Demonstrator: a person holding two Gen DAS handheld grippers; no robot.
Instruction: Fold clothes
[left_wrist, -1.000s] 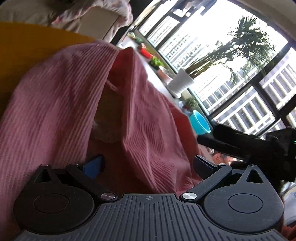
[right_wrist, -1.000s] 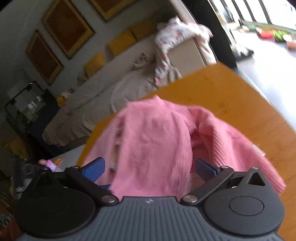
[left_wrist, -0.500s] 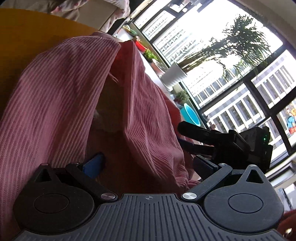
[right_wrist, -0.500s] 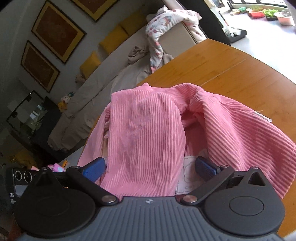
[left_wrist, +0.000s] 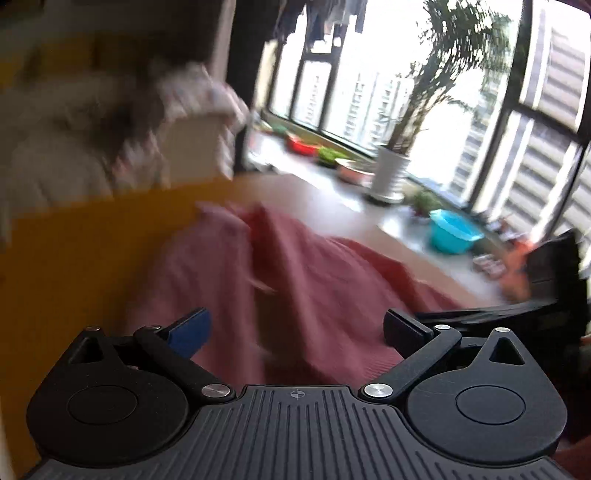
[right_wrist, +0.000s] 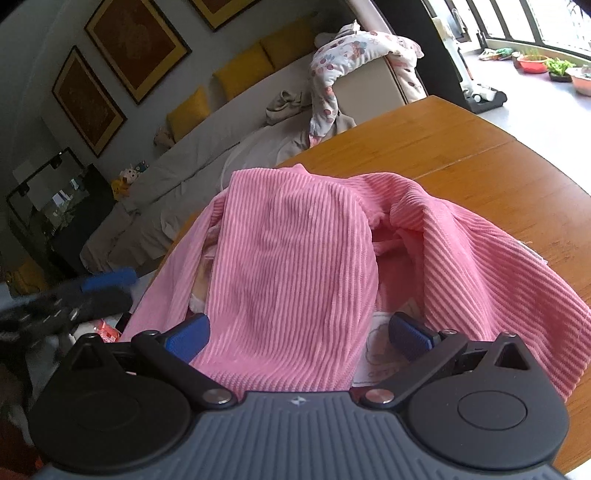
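A pink ribbed garment (right_wrist: 295, 251) lies rumpled on the wooden table (right_wrist: 498, 166), one flap folded over its middle and a white label (right_wrist: 376, 354) showing at its near edge. My right gripper (right_wrist: 299, 336) is open just above that near edge, with cloth between its wide-apart blue pads but not pinched. The left wrist view is motion-blurred. In it the garment (left_wrist: 325, 288) spreads ahead of my left gripper (left_wrist: 295, 332), which is open and holds nothing. The right gripper's black body (left_wrist: 535, 302) shows at the right edge. The left gripper (right_wrist: 103, 280) appears blurred at the left.
A beige sofa (right_wrist: 207, 158) with yellow cushions and a floral blanket (right_wrist: 340, 66) stands behind the table. Along the window sill are a white plant pot (left_wrist: 388, 173), a blue basin (left_wrist: 450, 232) and small bowls. The table's round edge (left_wrist: 110, 206) runs close behind the garment.
The left gripper has pulled back and swung away from the garment, which no longer drapes over it. The right gripper stays at the garment's near edge, open throughout.
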